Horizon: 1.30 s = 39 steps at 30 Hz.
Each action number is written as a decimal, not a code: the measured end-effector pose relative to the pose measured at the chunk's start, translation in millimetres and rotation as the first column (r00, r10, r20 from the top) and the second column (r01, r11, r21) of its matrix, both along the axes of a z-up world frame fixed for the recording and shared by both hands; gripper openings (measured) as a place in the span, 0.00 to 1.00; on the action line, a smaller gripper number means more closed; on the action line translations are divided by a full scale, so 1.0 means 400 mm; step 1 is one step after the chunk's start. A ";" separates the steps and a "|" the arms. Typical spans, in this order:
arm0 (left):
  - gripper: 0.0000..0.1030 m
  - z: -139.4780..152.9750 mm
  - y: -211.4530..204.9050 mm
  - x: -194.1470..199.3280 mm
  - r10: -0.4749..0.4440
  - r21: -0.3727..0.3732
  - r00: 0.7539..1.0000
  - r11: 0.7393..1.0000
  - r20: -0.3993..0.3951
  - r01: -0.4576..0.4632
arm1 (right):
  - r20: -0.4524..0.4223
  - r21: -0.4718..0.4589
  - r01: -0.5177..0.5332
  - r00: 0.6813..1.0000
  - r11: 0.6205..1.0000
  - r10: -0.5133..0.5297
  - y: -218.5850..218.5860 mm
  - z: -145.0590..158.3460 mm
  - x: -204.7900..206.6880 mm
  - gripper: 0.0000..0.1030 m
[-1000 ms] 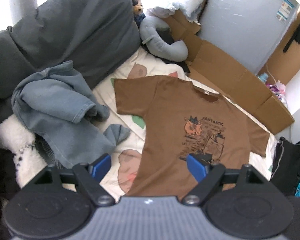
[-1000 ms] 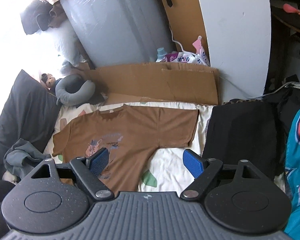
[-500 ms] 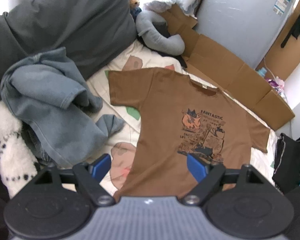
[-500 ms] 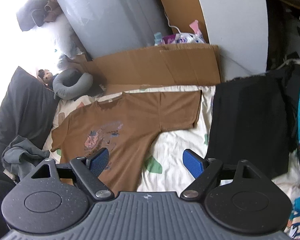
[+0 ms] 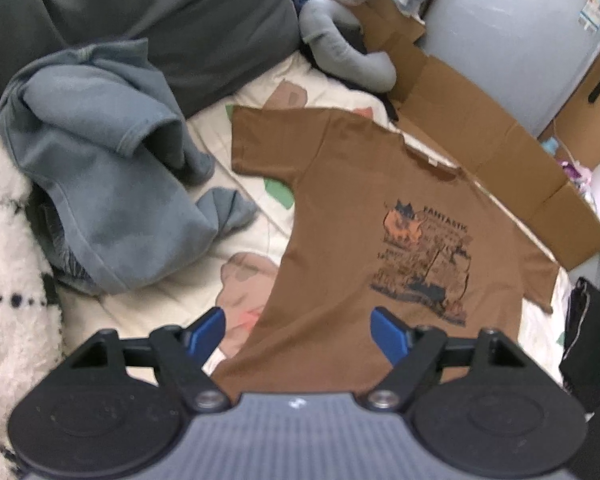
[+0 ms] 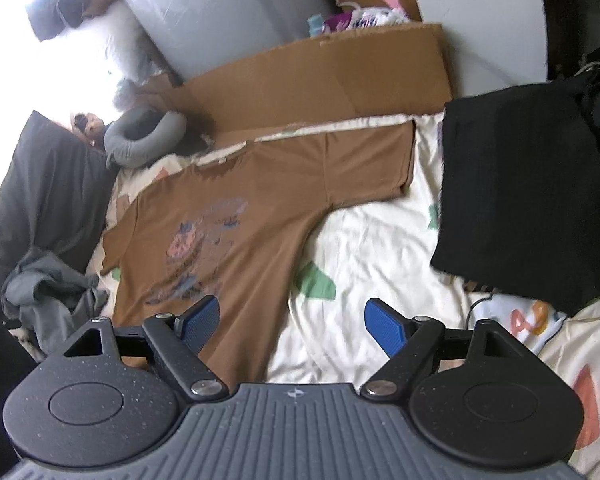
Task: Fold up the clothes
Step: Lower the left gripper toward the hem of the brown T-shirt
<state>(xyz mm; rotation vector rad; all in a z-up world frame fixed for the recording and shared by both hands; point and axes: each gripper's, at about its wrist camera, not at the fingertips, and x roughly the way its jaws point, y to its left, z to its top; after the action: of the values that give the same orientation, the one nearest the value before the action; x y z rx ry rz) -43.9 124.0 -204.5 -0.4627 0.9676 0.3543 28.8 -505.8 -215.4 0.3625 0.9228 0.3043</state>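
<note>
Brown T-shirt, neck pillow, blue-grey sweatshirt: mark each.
Brown T-shirt (image 5: 340, 208): left wrist view, chest beside the print.
Neck pillow (image 5: 340, 54): left wrist view, middle of its curve.
Blue-grey sweatshirt (image 5: 100, 168): left wrist view, crumpled body.

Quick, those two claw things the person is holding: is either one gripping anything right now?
Left gripper: open, empty, above the spread-out brown printed T-shirt; jaws just narrowed slightly.
Right gripper: open, empty, over that shirt's edge; jaws just narrowed slightly.

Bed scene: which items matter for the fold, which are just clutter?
In play:
brown T-shirt, spread flat
left hand-held gripper, open
right hand-held gripper, open

Lying about:
blue-grey garment, crumpled
neck pillow
cardboard
black cloth
</note>
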 end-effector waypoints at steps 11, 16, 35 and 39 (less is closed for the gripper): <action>0.73 -0.171 0.002 -0.032 -0.003 -0.020 0.994 1.000 -0.113 0.000 | -0.124 0.078 -0.074 0.989 0.994 0.083 0.077 -0.199 0.004 0.62; 0.72 -0.234 -0.017 -0.037 -0.033 -0.033 0.989 0.999 -0.146 0.029 | -0.164 0.103 -0.119 0.977 0.988 0.135 0.120 -0.277 0.010 0.62; 0.71 -0.391 -0.036 -0.019 -0.010 -0.022 0.969 1.000 -0.247 0.004 | -0.263 0.134 -0.248 0.925 0.959 0.276 0.296 -0.477 0.069 0.55; 0.72 -0.413 -0.024 -0.024 0.010 -0.033 0.966 0.999 -0.258 -0.019 | -0.273 0.145 -0.265 0.915 0.953 0.296 0.331 -0.504 0.096 0.55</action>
<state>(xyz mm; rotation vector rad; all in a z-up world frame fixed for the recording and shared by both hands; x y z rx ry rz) -53.4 114.4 -369.8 -0.4636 1.2258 0.4181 67.2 -373.3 -417.2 0.3777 1.2577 0.5769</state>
